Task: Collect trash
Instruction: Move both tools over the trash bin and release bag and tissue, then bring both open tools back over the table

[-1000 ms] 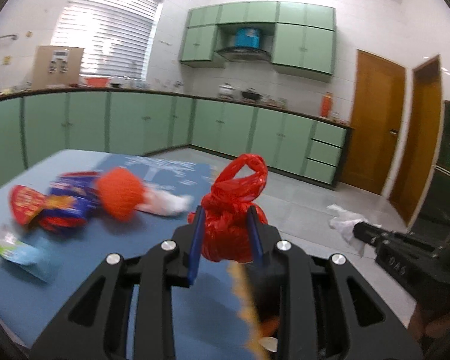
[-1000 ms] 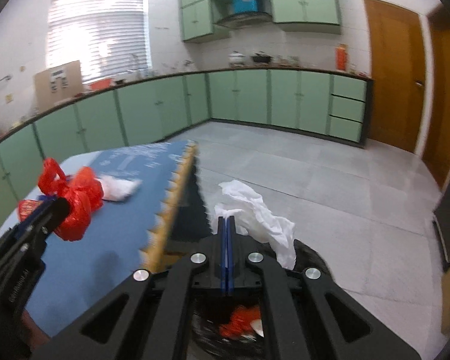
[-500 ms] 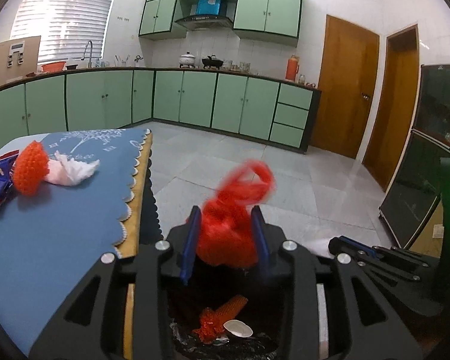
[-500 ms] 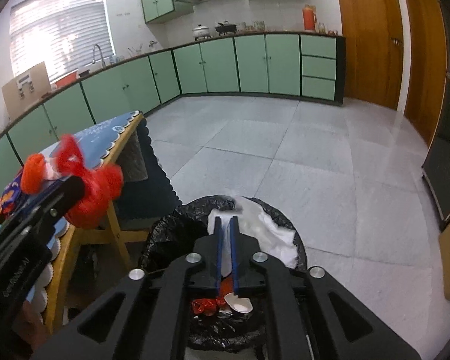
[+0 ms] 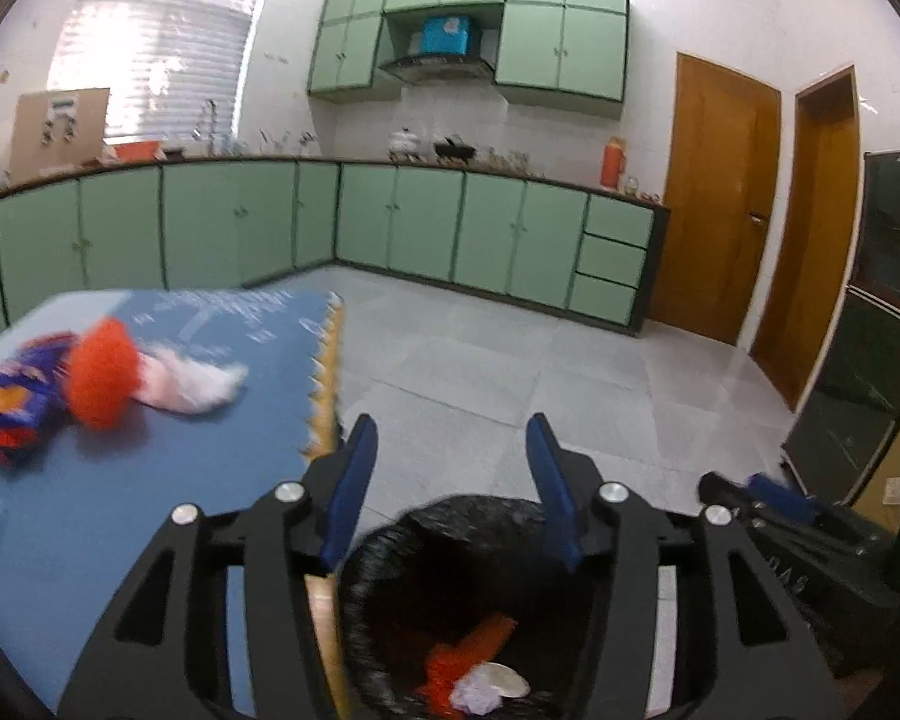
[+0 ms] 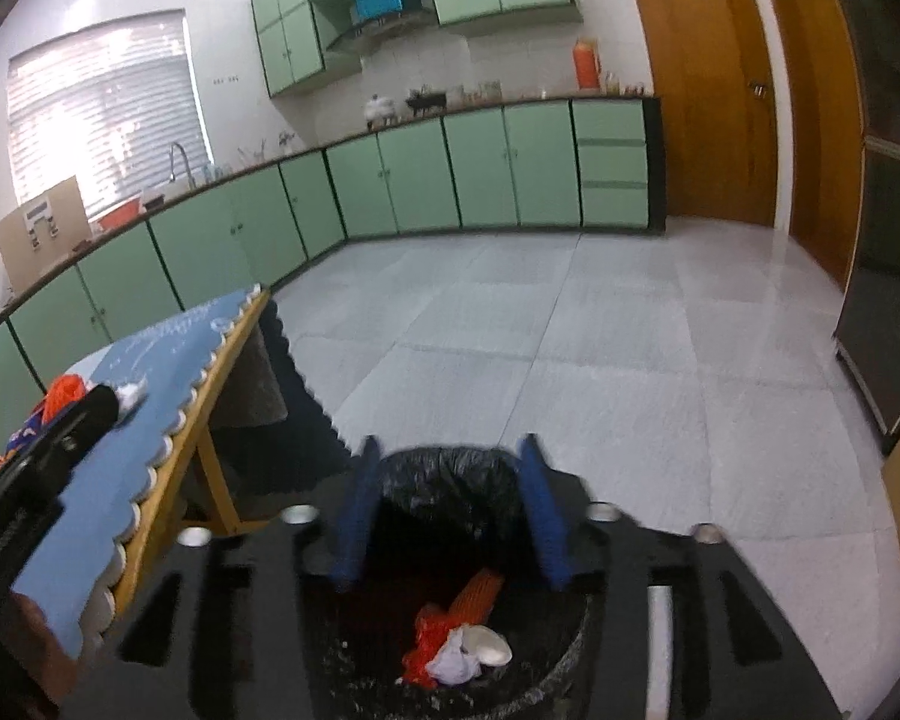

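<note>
A bin lined with a black bag (image 5: 450,516) (image 6: 450,468) stands on the floor beside the blue table (image 5: 150,480). Red, orange and white trash (image 6: 456,636) lies inside it, also seen in the left wrist view (image 5: 474,660). My left gripper (image 5: 453,438) is open and empty above the bin. My right gripper (image 6: 447,456) is open and empty above the bin too. On the table lie an orange net ball (image 5: 99,372), a white tissue (image 5: 189,384) and colourful wrappers (image 5: 12,396).
The table has a scalloped yellow edge (image 6: 210,372) and wooden legs (image 6: 216,480). Green cabinets (image 5: 450,234) line the far walls. Wooden doors (image 5: 720,204) and a dark appliance (image 5: 870,324) stand at the right. Grey tiled floor (image 6: 570,330) spreads beyond the bin.
Both grippers opened over the bin. The red bag left my left gripper and the white tissue left my right gripper; both now lie in the bin.
</note>
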`<state>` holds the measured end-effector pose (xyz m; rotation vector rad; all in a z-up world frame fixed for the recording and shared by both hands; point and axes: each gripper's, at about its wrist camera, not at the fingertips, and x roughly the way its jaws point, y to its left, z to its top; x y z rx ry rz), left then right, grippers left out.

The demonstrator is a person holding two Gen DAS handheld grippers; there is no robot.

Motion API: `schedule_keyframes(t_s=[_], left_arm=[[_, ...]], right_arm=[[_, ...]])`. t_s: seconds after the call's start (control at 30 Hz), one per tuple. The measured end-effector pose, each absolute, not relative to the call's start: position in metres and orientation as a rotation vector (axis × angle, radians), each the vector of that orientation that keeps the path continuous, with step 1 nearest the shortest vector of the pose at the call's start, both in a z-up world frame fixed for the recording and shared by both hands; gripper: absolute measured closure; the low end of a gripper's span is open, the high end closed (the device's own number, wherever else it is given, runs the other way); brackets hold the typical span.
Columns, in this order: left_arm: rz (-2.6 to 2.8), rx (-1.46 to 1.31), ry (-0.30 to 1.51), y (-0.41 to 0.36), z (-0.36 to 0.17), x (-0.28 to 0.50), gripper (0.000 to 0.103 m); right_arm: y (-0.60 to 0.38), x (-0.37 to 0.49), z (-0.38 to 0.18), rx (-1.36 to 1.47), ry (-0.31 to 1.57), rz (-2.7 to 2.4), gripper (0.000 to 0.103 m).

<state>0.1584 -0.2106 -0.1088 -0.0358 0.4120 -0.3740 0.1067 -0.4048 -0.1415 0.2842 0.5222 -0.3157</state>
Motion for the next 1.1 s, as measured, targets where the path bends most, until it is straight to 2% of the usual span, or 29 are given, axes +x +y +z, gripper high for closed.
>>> schedule_keyframes(t_s=[0.03, 0.17, 0.43, 0.77, 1.03, 1.1], left_arm=[[-0.353, -0.029, 0.398, -0.202, -0.104, 0.156, 0.047], [-0.244, -0.007, 0.343, -0.158, -0.087, 0.145, 0.042], [0.034, 0.004, 0.365, -0.048, -0.077, 0.133, 0.042], [0.279, -0.016, 0.458, 0.060, -0.095, 0.121, 0.042], [0.316, -0.110, 0.533, 0.107, -0.117, 0.132, 0.047], [0.304, -0.126, 0.543, 0.112, -0.120, 0.138, 0.051]], right_arm=[[-0.400, 0.106, -0.136, 0.269, 0.496, -0.328, 0.039], [-0.373, 0.110, -0.114, 0.229, 0.421, -0.314, 0.034], [-0.274, 0.152, -0.087, 0.173, 0.373, -0.114, 0.034], [-0.146, 0.173, -0.096, 0.078, 0.418, 0.101, 0.034], [-0.117, 0.179, -0.104, 0.025, 0.444, 0.126, 0.034], [-0.117, 0.180, -0.107, 0.019, 0.449, 0.121, 0.034]])
